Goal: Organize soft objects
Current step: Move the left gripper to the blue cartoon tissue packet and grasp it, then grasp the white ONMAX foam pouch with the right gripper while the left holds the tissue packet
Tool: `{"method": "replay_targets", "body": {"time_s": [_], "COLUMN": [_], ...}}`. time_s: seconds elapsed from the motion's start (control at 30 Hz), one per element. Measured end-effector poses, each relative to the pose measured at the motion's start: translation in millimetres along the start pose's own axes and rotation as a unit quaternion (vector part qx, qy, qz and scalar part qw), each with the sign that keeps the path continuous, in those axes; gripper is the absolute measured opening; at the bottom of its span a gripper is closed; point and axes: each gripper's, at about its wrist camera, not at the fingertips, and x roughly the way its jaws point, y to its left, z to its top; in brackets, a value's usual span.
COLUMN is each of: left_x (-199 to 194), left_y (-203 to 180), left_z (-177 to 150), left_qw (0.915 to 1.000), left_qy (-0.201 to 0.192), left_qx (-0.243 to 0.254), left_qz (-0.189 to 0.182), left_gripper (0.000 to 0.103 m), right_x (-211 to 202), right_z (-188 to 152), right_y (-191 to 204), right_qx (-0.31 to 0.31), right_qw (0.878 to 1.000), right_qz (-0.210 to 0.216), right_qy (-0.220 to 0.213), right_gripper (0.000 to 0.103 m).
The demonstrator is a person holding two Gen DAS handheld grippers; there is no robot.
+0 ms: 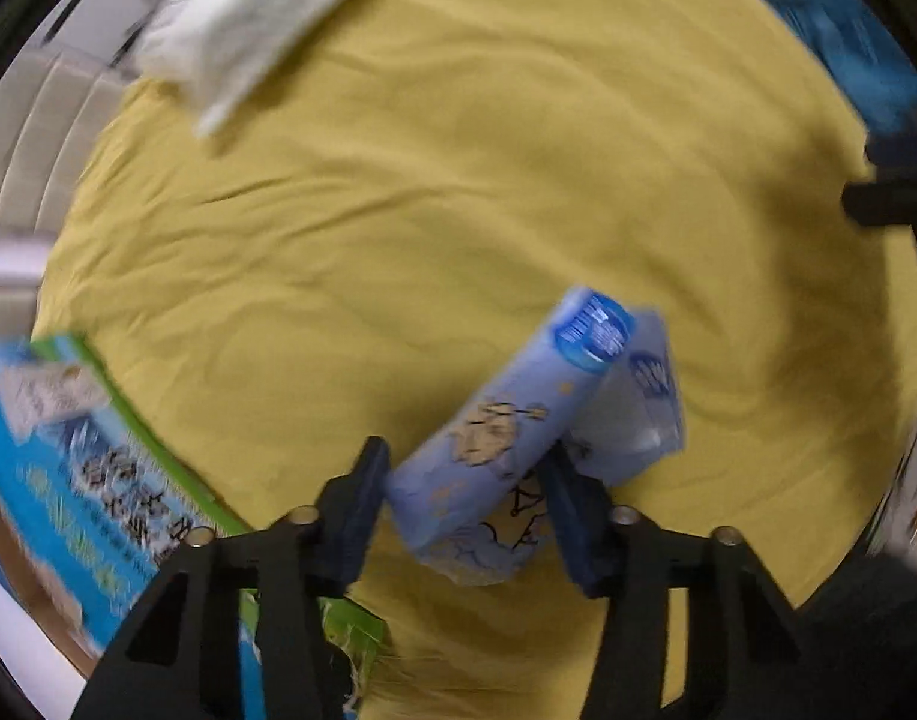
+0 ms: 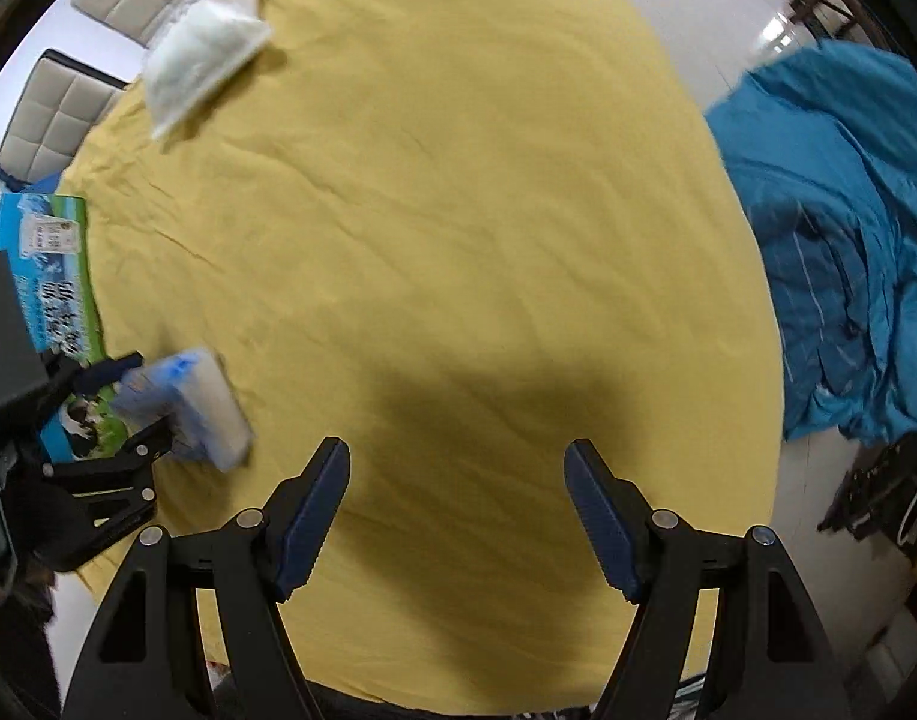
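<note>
A light blue soft tissue pack (image 1: 488,450) with cartoon prints lies tilted on the yellow cloth (image 1: 458,180). My left gripper (image 1: 464,462) points down at it with a pad pressed on each side, so it is shut on the pack. A second blue-and-white pack (image 1: 644,420) lies right against it, outside the fingers. In the right wrist view the left gripper (image 2: 149,399) and both packs (image 2: 212,414) show at the left edge. My right gripper (image 2: 456,450) hangs open over bare yellow cloth (image 2: 458,210), holding nothing.
A white plastic bag (image 2: 200,54) lies at the far corner of the cloth. A blue-and-green printed carton (image 2: 50,276) sits at the left edge, close to the left gripper. A crumpled blue quilt (image 2: 836,240) is off to the right. Padded chairs (image 2: 56,114) stand behind.
</note>
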Motion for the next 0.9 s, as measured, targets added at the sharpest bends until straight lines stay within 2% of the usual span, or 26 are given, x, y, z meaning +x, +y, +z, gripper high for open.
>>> {"method": "replay_targets", "body": {"time_s": [0.07, 0.13, 0.27, 0.33, 0.4, 0.43, 0.53, 0.57, 0.6, 0.77, 0.83, 0.9], "left_x": [-8, -10, -1, 0, -4, -8, -11, -11, -12, -18, -19, -18], "left_y": [13, 27, 42, 53, 75, 87, 112, 122, 127, 142, 139, 153], "left_z": [2, 4, 3, 1, 0, -1, 0, 5, 8, 23, 37, 47], "left_qw": [0.9981, 0.9923, 0.9812, 0.9757, 0.9653, 0.9557, 0.9335, 0.9272, 0.9226, 0.9158, 0.9131, 0.9089], "left_qy": [-0.017, -0.025, -0.015, -0.019, -0.027, -0.037, -0.051, -0.052, -0.055, -0.068, -0.062, -0.062], "left_qx": [-0.058, -0.119, -0.180, -0.206, -0.256, -0.291, -0.354, -0.370, -0.380, -0.396, -0.403, -0.412], "left_qz": [-0.009, -0.024, -0.069, -0.072, -0.045, -0.022, -0.022, -0.034, -0.040, -0.004, 0.008, 0.012], "left_gripper": [0.043, 0.042, 0.042, 0.045, 0.045, 0.044, 0.044, 0.044, 0.044, 0.044, 0.044, 0.044], "right_x": [-5, -13, -31, -39, -40, -38, -26, -21, -17, 2, 10, 22], "right_z": [17, 32, 74, 99, 129, 142, 182, 191, 201, 224, 231, 235], "right_y": [13, 28, 63, 80, 97, 104, 128, 136, 144, 177, 186, 190], "right_qx": [-0.013, -0.023, -0.054, -0.059, -0.056, -0.051, -0.044, -0.045, -0.046, -0.051, -0.055, -0.058], "right_qw": [1.000, 1.000, 0.997, 0.996, 0.994, 0.994, 0.994, 0.994, 0.995, 0.996, 0.996, 0.997], "right_qz": [0.002, 0.006, 0.011, 0.024, 0.041, 0.044, 0.056, 0.060, 0.061, 0.040, 0.028, 0.004], "right_qy": [-0.007, -0.013, -0.044, -0.069, -0.082, -0.084, -0.080, -0.074, -0.068, -0.064, -0.063, -0.050], "right_gripper": [0.076, 0.076, 0.076, 0.076, 0.081, 0.082, 0.082, 0.083, 0.088, 0.101, 0.101, 0.101]}}
